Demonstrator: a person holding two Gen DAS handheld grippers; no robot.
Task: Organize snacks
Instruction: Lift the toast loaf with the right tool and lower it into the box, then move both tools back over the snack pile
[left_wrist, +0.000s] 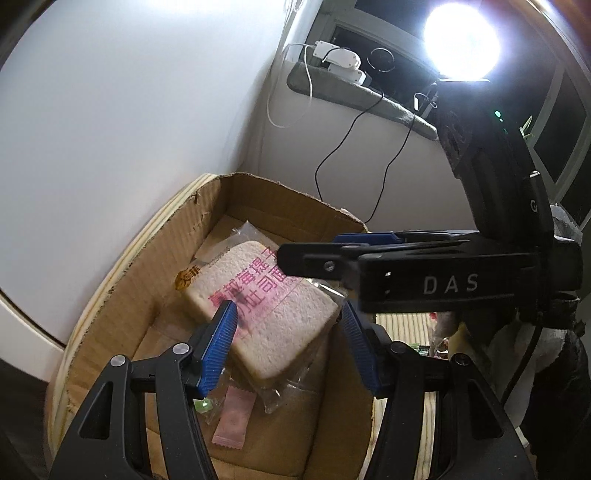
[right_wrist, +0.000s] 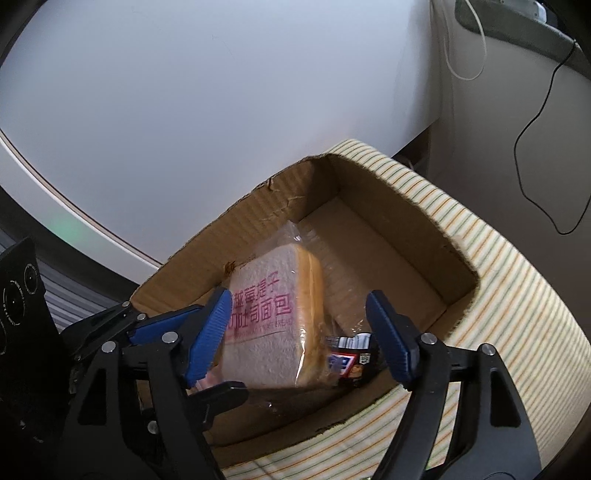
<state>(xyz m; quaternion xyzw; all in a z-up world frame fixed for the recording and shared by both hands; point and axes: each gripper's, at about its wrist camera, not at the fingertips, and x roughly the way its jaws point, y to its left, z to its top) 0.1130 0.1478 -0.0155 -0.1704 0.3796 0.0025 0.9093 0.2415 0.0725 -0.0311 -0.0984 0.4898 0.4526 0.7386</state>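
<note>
Bread pack (right_wrist: 271, 321) lies tilted, long axis diagonal, in box (right_wrist: 424, 236).

Bright lamp (left_wrist: 461, 38), black cable (right_wrist: 535, 125), windowsill (left_wrist: 354, 94)

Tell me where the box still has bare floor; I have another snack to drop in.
The cardboard box has bare floor at its far end, between the bread packet and the far corner. The near end is crowded: bread, a dark packet, a pink sachet, with both grippers over it.
</note>
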